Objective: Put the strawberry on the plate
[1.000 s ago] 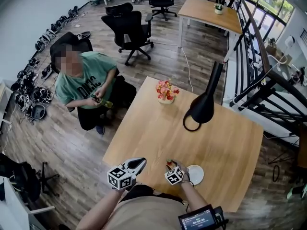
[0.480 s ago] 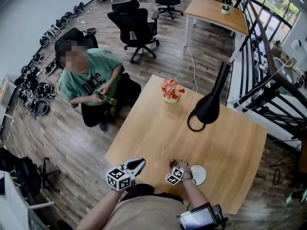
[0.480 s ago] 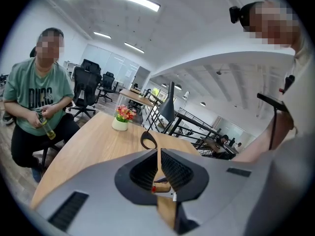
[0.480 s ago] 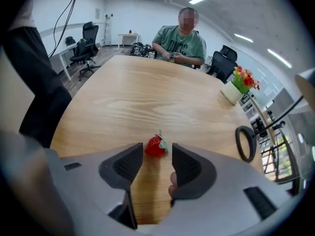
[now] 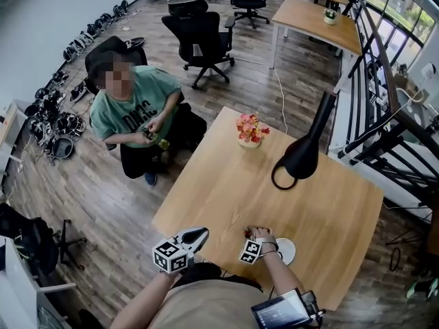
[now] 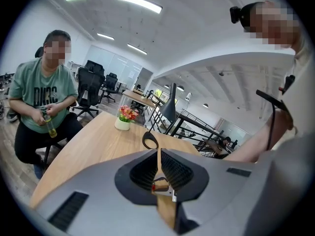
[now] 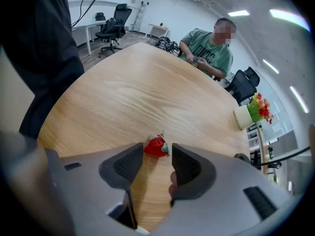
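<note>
Here, strawberry (image 7: 155, 146) just beyond hand-held gripper (image 7: 157, 157)

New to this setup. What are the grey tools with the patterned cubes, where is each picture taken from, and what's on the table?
There is no robot. A person holds a two-jaw gripper in each hand, and the patterned cubes are part of them. The head view looks down from a camera on that person's head. The other two views look along each gripper's jaws. On the wooden table lie a strawberry, a small white plate and a flower pot. The right gripper has its jaws apart, with the strawberry at their tips, not gripped. The left gripper is shut and empty.
</note>
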Demonstrator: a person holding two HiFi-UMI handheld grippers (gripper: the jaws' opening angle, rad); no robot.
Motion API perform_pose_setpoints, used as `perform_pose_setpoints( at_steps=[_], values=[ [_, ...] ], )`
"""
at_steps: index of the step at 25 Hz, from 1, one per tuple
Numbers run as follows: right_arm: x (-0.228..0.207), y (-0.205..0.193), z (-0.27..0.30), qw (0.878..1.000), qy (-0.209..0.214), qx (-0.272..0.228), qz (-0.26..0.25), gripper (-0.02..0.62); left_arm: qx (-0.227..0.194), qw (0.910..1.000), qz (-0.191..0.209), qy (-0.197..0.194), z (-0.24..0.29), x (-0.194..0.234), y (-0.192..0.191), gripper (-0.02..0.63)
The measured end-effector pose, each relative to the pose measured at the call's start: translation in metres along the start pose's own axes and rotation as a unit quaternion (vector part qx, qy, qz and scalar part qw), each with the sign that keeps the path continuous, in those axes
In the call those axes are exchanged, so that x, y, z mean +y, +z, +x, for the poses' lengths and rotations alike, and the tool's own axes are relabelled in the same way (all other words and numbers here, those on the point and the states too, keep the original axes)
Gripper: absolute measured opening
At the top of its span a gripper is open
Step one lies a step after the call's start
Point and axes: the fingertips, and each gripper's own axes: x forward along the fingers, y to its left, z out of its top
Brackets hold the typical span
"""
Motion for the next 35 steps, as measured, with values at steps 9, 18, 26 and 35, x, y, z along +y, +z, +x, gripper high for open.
perform_pose_setpoints(
  at_steps=[9, 18, 26, 35],
  values=[
    [0.005, 0.001, -0.001, 0.998, 0.023, -0.005, 0.06, 0.152, -0.002, 0.9999, -0.008, 0.01, -0.008, 0.003, -0.002, 0.006],
    [0.001, 0.002, -0.02, 0.99, 0.012, -0.022, 0.141, 0.152, -0.001, 1.0, -0.004, 0.003, -0.005, -0.003, 0.002, 0.006],
    [-0.007, 0.014, -0.041, 0.981, 0.005, -0.053, 0.186, 0.152, 0.004, 1.0, 0.0, -0.006, -0.001, -0.008, -0.002, 0.006],
    [-0.022, 0.038, -0.083, 0.963, -0.004, -0.114, 0.246, 0.152, 0.007, 0.9998, 0.005, -0.016, 0.006, -0.018, -0.001, 0.005]
  ],
)
